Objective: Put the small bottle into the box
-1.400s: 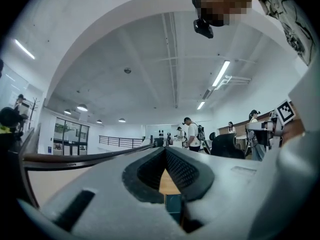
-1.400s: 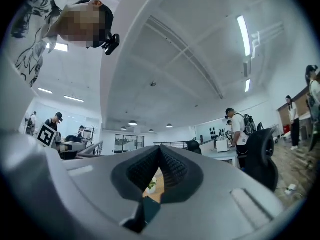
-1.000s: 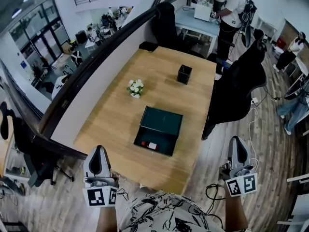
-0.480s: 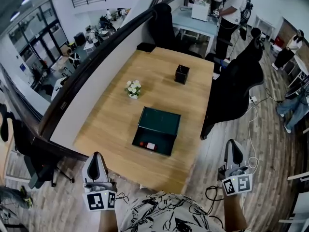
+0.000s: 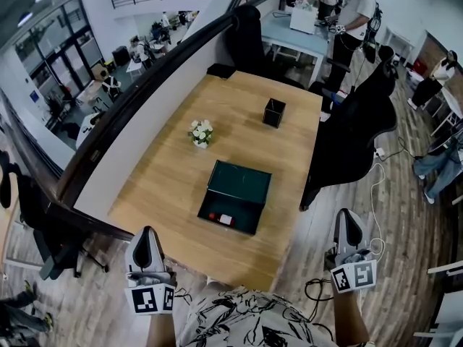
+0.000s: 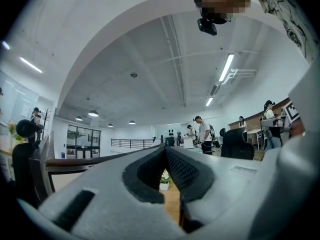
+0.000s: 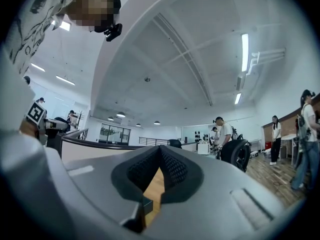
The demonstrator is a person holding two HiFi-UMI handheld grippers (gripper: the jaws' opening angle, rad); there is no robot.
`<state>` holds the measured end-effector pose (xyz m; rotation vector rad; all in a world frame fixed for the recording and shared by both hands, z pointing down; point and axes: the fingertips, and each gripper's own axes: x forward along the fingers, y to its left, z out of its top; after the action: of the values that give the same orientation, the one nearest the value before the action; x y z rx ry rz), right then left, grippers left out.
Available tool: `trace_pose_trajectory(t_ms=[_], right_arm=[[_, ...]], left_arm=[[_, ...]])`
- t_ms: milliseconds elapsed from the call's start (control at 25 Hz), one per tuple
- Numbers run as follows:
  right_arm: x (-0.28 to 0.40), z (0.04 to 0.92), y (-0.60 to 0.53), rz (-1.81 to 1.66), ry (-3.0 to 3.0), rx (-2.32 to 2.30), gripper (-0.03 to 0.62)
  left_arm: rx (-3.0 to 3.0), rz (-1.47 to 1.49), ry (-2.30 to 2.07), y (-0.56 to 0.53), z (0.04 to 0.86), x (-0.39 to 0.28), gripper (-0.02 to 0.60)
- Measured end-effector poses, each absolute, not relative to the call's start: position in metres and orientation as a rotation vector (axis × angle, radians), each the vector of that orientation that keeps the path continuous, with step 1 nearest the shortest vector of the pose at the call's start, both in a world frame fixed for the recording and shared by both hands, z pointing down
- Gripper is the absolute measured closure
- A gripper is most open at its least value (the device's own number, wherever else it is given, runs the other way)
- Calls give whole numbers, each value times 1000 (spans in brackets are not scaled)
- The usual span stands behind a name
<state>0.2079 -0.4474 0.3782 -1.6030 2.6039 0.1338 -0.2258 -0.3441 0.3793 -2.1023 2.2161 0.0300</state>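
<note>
Head view — rectangular dark-green box (image 5: 241,181) open on wooden table (image 5: 289,161).

Open-plan office (desks (image 5: 239,143), swivel chairs (image 5: 354,139))

On the table (image 5: 296,165), the box (image 5: 235,197) is set near the front edge; the flowers (image 5: 201,132) are placed behind it leftward, the square container (image 5: 273,112) behind it rightward.

left gripper (image 5: 148,234) closed, right gripper (image 5: 349,217) closed
</note>
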Motion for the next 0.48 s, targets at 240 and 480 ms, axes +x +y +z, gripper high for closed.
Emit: trace_pose_trajectory(t_ms=[240,480], right_arm=[[204,372,-450,150,2603,-1600,591],[199,371,-454,143,2601,-1581,589]], left_arm=[[-2102,23,2217,-347,379,-228,578],[-2120,26,2213,-352,382,-226,578]])
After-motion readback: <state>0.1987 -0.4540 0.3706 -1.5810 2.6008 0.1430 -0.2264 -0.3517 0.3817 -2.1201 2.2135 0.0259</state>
